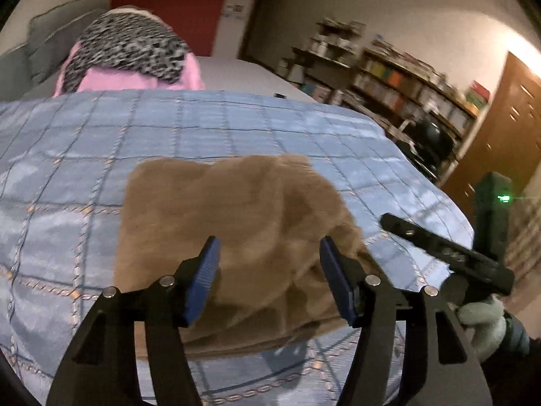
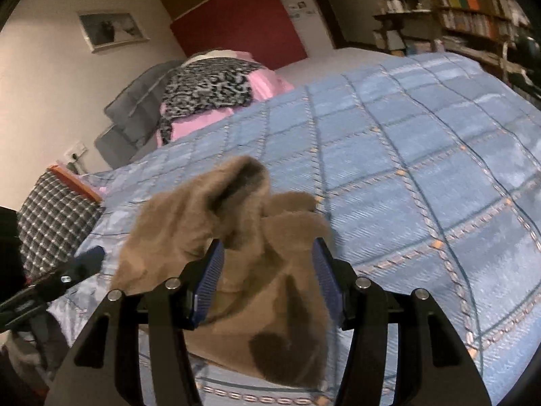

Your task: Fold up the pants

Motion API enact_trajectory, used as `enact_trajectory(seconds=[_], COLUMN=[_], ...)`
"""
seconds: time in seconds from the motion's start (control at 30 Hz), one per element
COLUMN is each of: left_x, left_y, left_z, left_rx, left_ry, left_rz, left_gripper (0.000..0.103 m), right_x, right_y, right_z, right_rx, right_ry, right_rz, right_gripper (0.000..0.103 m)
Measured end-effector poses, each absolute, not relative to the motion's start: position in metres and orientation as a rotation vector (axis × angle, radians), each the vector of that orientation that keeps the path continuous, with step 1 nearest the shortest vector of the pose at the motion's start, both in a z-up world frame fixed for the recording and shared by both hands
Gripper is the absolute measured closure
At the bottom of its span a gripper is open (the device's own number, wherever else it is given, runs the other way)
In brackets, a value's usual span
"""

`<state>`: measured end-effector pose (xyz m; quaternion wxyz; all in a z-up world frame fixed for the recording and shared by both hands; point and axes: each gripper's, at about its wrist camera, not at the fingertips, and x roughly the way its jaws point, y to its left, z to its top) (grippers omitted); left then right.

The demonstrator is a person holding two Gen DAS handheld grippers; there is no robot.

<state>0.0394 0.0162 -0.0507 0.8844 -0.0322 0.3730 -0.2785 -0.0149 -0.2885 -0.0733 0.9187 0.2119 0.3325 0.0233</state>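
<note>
Blue quilted bedspread (image 1: 84, 155) covers the bed, and the brown pants (image 1: 236, 223) lie bunched on it near its front edge. Over the pants, the left claw (image 1: 268, 279) stands open, empty. The right claw (image 2: 267, 279) also gapes, cloth between its pads (image 2: 211, 280), ungripped.
</note>
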Motion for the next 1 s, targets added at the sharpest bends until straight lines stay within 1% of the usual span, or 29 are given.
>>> enact_trajectory(seconds=[0.23,0.3,0.37,0.43,0.5,0.63,0.77,0.87,0.93,1.0], left_x=[0.049,0.050,0.051,0.053,0.053,0.060,0.064,0.070,0.074,0.074], left_y=[0.042,0.046,0.050,0.054,0.054,0.061,0.069,0.071,0.069,0.063], left_z=[-0.064,-0.070,-0.075,-0.079,-0.081,-0.085,-0.085,-0.091,-0.098,-0.106], left_rx=[-0.100,-0.105,-0.108,-0.116,-0.123,-0.145,-0.172,-0.183,-0.171,-0.145], left_ry=[0.808,0.820,0.830,0.837,0.841,0.844,0.837,0.851,0.870,0.885], left_rz=[-0.528,-0.524,-0.518,-0.514,-0.510,-0.496,-0.473,-0.467,-0.470,-0.466], left_gripper=[0.038,0.037,0.034,0.033,0.033,0.032,0.032,0.031,0.031,0.031], right_x=[0.025,0.034,0.043,0.046,0.043,0.023,-0.005,-0.012,-0.007,-0.004], right_y=[-0.257,-0.247,-0.236,-0.229,-0.225,-0.231,-0.246,-0.252,-0.256,-0.259], right_z=[-0.068,-0.069,-0.071,-0.071,-0.067,-0.051,-0.046,-0.067,-0.095,-0.109], right_rx=[0.417,0.396,0.369,0.346,0.319,0.334,0.407,0.415,0.433,0.457], right_ry=[0.719,0.732,0.751,0.757,0.746,0.715,0.726,0.788,0.857,0.873], right_rz=[0.136,0.143,0.156,0.157,0.151,0.151,0.164,0.132,0.107,0.109], right_gripper=[0.049,0.053,0.068,0.073,0.081,0.083,0.084,0.084,0.084,0.082])
